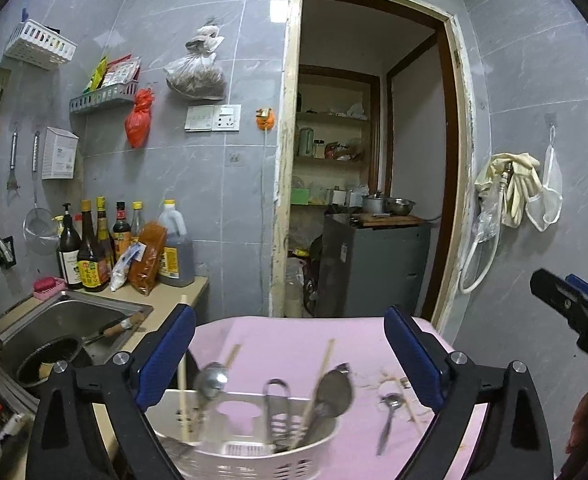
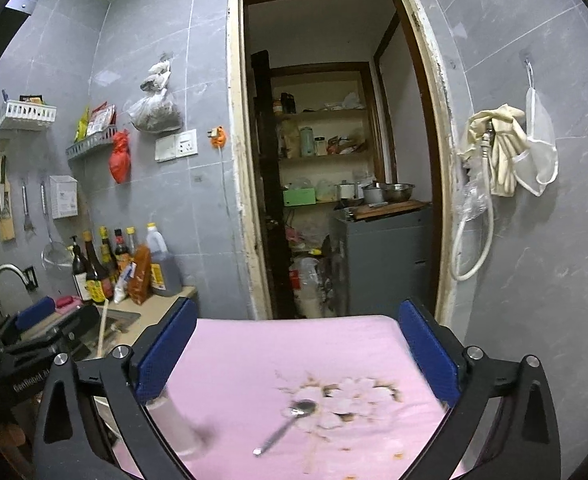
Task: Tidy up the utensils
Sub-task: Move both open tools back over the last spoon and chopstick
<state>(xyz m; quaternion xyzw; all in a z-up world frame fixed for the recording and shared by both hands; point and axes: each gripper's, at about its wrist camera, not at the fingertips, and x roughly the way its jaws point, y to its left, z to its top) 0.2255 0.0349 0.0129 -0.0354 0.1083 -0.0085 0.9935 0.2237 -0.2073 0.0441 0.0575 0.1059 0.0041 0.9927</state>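
A white utensil basket (image 1: pixel 254 446) sits on the pink table (image 1: pixel 286 340) in the left wrist view, holding spoons (image 1: pixel 331 394), chopsticks (image 1: pixel 182 380) and a metal tool. My left gripper (image 1: pixel 290 360) is open and empty, its blue pads on either side above the basket. A small metal spoon (image 1: pixel 387 420) lies loose on the table right of the basket; it also shows in the right wrist view (image 2: pixel 290 424). My right gripper (image 2: pixel 297 354) is open and empty above that spoon. A blurred pale object (image 2: pixel 178 428) is at the lower left.
A steel sink (image 1: pixel 74 320) with a pot and a brush lies left of the table. Sauce bottles (image 1: pixel 94 248) stand on the counter behind it. An open doorway (image 1: pixel 365 160) leads to a pantry. Gloves and a hose (image 1: pixel 505 188) hang on the right wall.
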